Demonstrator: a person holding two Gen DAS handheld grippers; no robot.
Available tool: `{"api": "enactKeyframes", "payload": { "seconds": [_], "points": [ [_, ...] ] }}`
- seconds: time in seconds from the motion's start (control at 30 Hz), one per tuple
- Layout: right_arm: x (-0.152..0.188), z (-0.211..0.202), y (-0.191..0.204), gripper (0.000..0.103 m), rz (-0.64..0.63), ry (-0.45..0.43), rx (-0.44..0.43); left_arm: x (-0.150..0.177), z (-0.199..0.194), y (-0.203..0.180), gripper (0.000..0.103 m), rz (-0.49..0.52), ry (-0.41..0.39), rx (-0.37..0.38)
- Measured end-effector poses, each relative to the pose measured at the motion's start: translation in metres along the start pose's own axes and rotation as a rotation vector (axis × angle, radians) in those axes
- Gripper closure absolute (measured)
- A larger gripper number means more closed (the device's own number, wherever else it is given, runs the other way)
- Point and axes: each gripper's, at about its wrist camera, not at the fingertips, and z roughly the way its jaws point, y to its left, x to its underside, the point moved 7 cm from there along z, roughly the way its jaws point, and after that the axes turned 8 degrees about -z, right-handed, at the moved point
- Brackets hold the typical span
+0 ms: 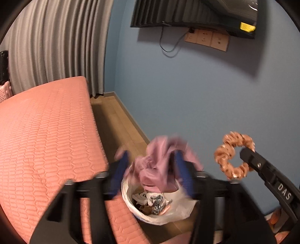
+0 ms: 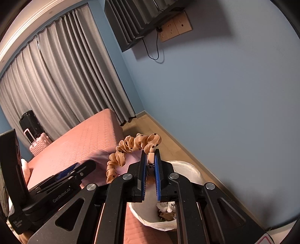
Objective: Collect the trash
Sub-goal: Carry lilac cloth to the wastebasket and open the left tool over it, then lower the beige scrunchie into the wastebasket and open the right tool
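Note:
A pink cloth [image 1: 159, 169], blurred, hangs between the blue pads of my left gripper [image 1: 151, 157], whose jaws stand apart just above a bin lined with a white bag [image 1: 125, 189]. Paper and fabric scraps lie in the bin. To the right, my right gripper [image 1: 245, 152] holds an orange dotted scrunchie [image 1: 225, 150] in the air beside the bin. In the right wrist view the right gripper [image 2: 151, 155] is shut on the scrunchie [image 2: 131, 143], over the bin's bag [image 2: 189, 167]. The left gripper [image 2: 82, 169] shows at lower left, with the pink cloth [image 2: 101, 159] past it.
A bed with a salmon quilted cover [image 1: 46, 140] runs along the left, right against the bin. A narrow strip of wooden floor [image 1: 116, 122] separates it from the blue wall [image 1: 187, 93]. Grey curtains, a wall-mounted TV [image 1: 196, 13] and a pink suitcase [image 2: 39, 146] stand farther off.

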Motion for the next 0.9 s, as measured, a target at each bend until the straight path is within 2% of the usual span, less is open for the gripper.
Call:
{"api": "enactKeyframes", "payload": {
  "seconds": [0.07, 0.53, 0.6, 0.73, 0.8, 0.9],
  "points": [
    [0.001, 0.001, -0.002, 0.096, 0.002, 0.001, 0.002, -0.001, 0.0, 0.0, 0.04, -0.004, -0.012, 0.002],
    [0.007, 0.027, 0.008, 0.095, -0.025, 0.041, -0.011, 0.001, 0.002, 0.011, 0.04, -0.012, -0.016, -0.045],
    [0.007, 0.032, 0.011, 0.089, -0.034, 0.049, -0.014, 0.001, 0.001, 0.013, 0.039, -0.01, -0.019, -0.053],
    [0.006, 0.041, 0.016, 0.085, -0.049, 0.059, -0.016, 0.0, -0.002, 0.02, 0.034, -0.003, -0.032, -0.08],
    [0.006, 0.044, 0.02, 0.073, -0.063, 0.064, -0.017, 0.0, -0.004, 0.025, 0.033, -0.004, -0.037, -0.089],
    [0.005, 0.046, 0.028, 0.065, -0.075, 0.064, -0.026, 0.0, -0.008, 0.032, 0.029, -0.011, -0.043, -0.105]
  ]
}}
